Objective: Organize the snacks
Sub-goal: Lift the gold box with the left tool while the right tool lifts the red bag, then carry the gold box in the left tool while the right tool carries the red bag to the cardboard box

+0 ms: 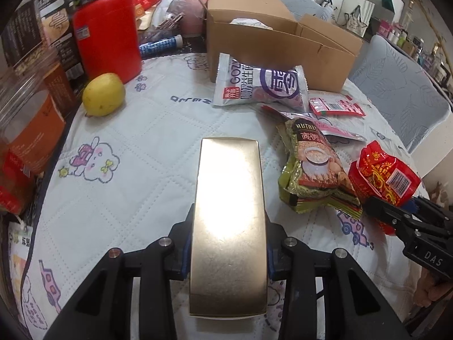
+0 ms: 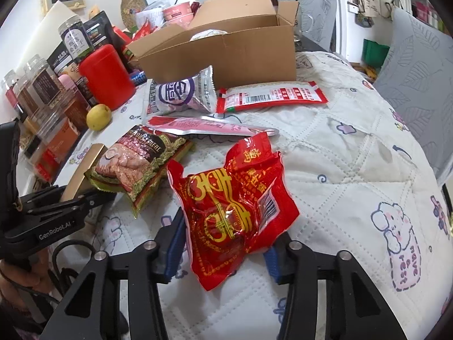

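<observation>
Left tongs [image 1: 229,243] clamp a gold box [image 1: 229,212] above the bench's [image 1: 141,147] near edge; right tongs [image 2: 223,249] pinch a red snack packet [image 2: 232,206], likely both bound for the open cardboard box [image 2: 226,53] at the far edge.

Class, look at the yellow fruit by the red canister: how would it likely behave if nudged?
The yellow fruit looks rounded, so it would probably roll rather than slide. The quilted cloth may slow it. It seems firm, so unlikely to deform.

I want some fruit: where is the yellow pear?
In the left wrist view the yellow pear sits upper left on the quilted cloth, just in front of the red canister.
</observation>
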`<state>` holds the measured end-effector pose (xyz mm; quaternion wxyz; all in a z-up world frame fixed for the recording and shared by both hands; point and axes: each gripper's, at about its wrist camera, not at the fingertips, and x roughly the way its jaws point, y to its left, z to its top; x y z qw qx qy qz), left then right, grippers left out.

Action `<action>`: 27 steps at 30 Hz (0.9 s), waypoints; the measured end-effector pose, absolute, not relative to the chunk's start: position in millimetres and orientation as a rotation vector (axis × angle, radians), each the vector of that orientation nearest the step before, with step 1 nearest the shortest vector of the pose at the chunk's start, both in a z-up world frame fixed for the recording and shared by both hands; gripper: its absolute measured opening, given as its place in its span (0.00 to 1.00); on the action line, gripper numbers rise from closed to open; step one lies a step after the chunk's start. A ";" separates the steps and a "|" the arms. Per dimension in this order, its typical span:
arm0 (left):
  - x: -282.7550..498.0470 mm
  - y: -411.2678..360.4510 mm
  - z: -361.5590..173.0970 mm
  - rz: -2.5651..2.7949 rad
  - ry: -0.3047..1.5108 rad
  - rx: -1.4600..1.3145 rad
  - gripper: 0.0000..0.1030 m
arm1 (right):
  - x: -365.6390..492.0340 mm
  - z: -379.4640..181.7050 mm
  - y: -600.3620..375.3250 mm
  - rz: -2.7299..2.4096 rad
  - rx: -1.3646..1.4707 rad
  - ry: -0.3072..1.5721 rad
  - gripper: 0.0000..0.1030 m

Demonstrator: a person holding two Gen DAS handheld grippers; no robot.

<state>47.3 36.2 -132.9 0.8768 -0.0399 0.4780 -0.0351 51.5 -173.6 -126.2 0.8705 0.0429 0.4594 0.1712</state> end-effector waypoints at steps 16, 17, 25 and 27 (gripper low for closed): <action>22.9 29.3 -91.7 -0.124 0.920 -0.100 0.36 | 26.2 -102.2 -175.9 0.373 0.094 0.886 0.45; 21.7 28.0 -88.2 -0.129 0.912 -0.098 0.36 | 23.8 -99.7 -176.8 0.373 0.094 0.881 0.45; 14.4 13.7 -64.3 -0.179 0.857 -0.081 0.36 | 11.3 -80.5 -181.3 0.386 0.106 0.832 0.45; 13.2 8.7 -55.8 -0.194 0.835 -0.069 0.36 | 8.3 -73.7 -182.0 0.386 0.097 0.815 0.45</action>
